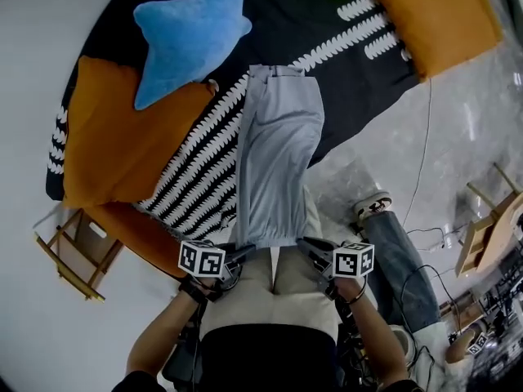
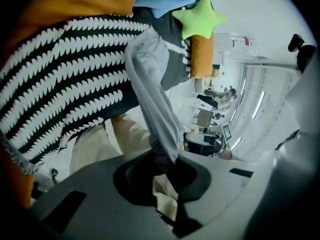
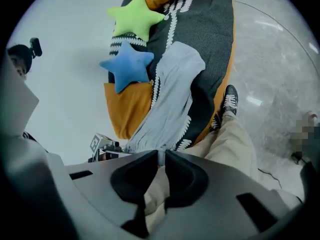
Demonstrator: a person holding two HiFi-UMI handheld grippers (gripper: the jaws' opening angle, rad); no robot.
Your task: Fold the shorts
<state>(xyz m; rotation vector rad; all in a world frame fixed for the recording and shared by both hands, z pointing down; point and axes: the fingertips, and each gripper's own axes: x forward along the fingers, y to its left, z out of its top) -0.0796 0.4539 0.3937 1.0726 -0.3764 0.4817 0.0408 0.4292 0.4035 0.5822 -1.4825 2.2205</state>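
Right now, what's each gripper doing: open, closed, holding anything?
Left gripper: closed, pinching the near edge of the grey shorts.
Right gripper: closed, pinching the same edge of the shorts.

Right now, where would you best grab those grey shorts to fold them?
The two near corners, coming from the person's side, as the left gripper and right gripper do: the shorts run lengthwise away, far end resting on the patterned blanket.
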